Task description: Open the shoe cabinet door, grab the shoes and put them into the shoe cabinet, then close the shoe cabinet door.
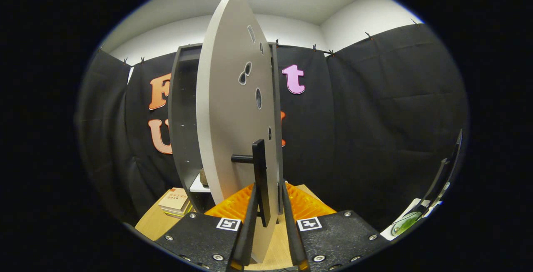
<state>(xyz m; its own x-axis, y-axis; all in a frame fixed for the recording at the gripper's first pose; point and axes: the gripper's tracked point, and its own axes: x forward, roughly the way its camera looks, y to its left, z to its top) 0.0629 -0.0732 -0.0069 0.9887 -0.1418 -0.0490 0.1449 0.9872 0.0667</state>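
Observation:
The dark shoe cabinet (183, 118) stands on the table just ahead. Its pale grey door (225, 109) is swung out toward me, and I see it nearly edge-on. The door's black bar handle (260, 168) sits between my fingers. My gripper (268, 193) is closed around the handle and the door's free edge, one finger on the handle side and the other behind the door. A brownish object (203, 177), possibly a shoe, lies on the white shelf (199, 185) inside, mostly hidden by the door.
A stack of books (177, 200) lies on the wooden table (154, 222) left of the cabinet. Off to the right stands a dark slanted stand (441, 180) with a greenish item (406, 222) at its foot. Black cloth walls surround the booth.

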